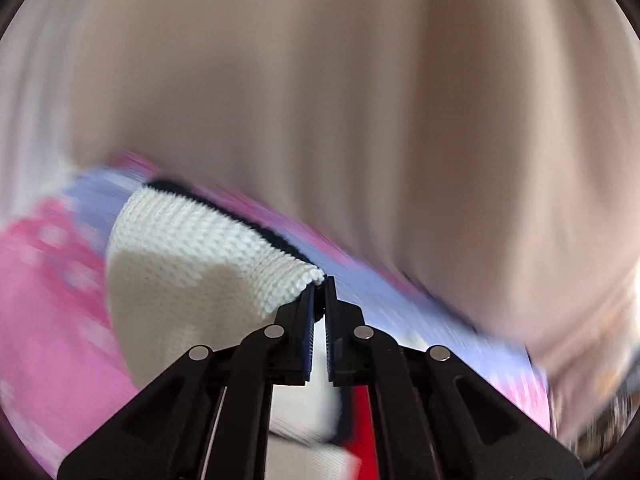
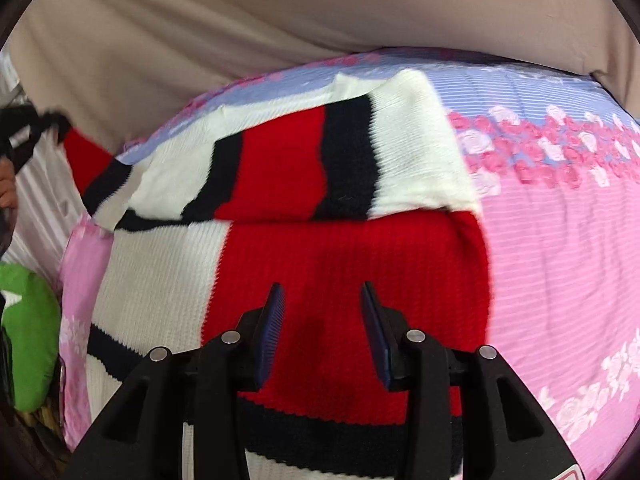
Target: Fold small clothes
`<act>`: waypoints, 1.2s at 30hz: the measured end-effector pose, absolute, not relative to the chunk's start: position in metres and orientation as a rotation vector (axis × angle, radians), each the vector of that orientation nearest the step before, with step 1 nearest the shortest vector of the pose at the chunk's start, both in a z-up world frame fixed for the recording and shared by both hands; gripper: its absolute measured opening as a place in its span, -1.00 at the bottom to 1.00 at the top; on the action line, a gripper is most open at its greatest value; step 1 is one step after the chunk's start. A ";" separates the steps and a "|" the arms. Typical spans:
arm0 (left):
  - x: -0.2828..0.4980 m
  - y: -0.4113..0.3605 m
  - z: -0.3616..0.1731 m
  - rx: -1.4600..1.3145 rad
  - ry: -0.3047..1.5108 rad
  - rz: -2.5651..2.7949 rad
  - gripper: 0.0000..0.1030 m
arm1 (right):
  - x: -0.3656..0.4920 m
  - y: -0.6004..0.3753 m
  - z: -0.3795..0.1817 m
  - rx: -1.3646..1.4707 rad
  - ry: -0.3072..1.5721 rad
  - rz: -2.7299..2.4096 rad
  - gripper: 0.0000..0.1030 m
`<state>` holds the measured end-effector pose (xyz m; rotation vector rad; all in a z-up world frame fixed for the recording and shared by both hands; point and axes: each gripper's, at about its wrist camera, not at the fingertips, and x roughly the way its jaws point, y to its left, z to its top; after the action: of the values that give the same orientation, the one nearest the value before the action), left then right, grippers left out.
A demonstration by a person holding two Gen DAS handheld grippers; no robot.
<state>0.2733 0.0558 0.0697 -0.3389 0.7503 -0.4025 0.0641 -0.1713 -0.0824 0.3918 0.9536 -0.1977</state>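
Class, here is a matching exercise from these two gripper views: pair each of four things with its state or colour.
Things:
1. left gripper
2. right gripper
3. sweater
4. bedsheet

States:
A. open, above the red knit
B. pink and lilac with roses
C. shut on white knit
D. red, white and black stripes

Pairs: 1-C, 2-A, 3-D, 4-B

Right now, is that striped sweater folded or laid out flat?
Partly folded: on the sweater a striped flap lies doubled over the red body. The left tongs pinch a white knit edge; the right tongs hover open.
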 end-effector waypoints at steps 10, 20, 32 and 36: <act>0.201 0.032 -0.067 -0.576 1.072 -0.378 0.27 | 0.032 -0.221 -0.080 0.369 0.937 -0.297 -0.05; 0.265 0.138 -0.085 -0.811 1.091 -0.137 0.32 | 0.128 -0.110 -0.054 -0.156 0.818 0.024 0.25; 0.273 0.177 -0.089 -0.904 1.068 -0.052 -0.80 | 0.218 -0.056 -0.097 -0.145 0.975 0.180 -0.78; 0.285 0.179 -0.082 -0.839 1.066 -0.031 -0.80 | 0.179 -0.179 -0.024 0.457 0.766 0.083 -0.78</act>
<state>0.2853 0.1787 -0.0819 -0.8387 1.0663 -0.0310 0.1792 -0.1790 -0.0239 0.4570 0.7658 0.0832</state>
